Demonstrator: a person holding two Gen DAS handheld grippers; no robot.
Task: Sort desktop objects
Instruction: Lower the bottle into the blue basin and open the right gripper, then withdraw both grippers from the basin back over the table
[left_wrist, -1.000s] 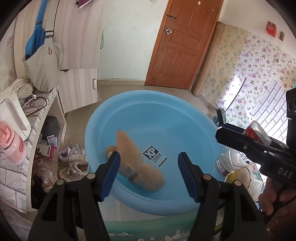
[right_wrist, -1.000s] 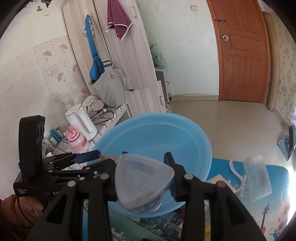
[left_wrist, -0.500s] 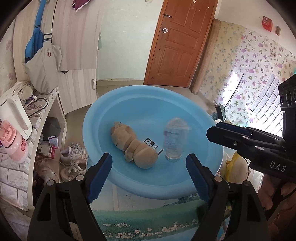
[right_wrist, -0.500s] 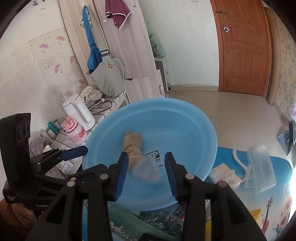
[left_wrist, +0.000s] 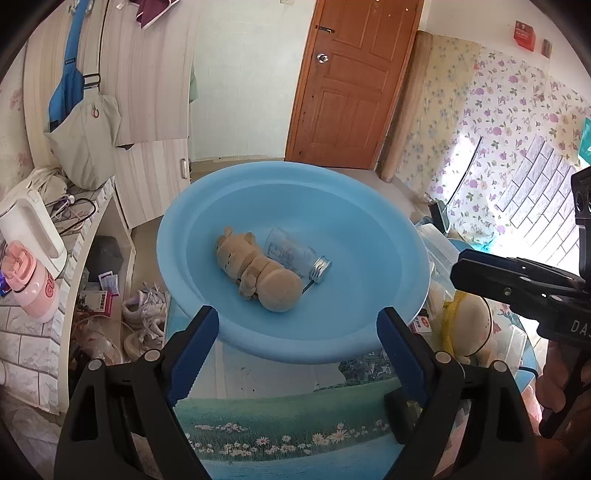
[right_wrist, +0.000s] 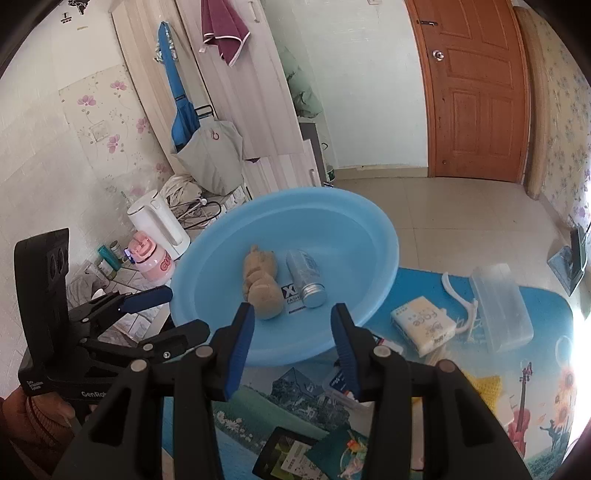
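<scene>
A blue basin (left_wrist: 369, 206) sits at the far edge of the picture-print table mat. Inside it a tan plush toy (left_wrist: 258, 269) lies next to a clear jar (left_wrist: 291, 254) with a metal lid, tipped on its side. My left gripper (left_wrist: 297, 325) hovers at the basin's near rim, its jaws opening, with nothing between them. In the right wrist view the basin (right_wrist: 332, 221), plush toy (right_wrist: 260, 284) and jar (right_wrist: 304, 277) show again. My right gripper (right_wrist: 293, 314) stands open and empty just short of the rim. The left gripper (right_wrist: 186, 310) is to its left.
A tissue pack (right_wrist: 423, 325), a white hook (right_wrist: 461, 302) and a clear plastic box (right_wrist: 498, 299) lie right of the basin. Cards and packets (right_wrist: 291, 454) lie near the front edge. A white kettle (right_wrist: 159, 225) and a pink bottle (right_wrist: 151, 262) stand on the left shelf.
The right gripper let go of the clear jar, which now lies in the basin beside the plush toy. Both grippers drew back from the basin, and the left jaws spread wider.
</scene>
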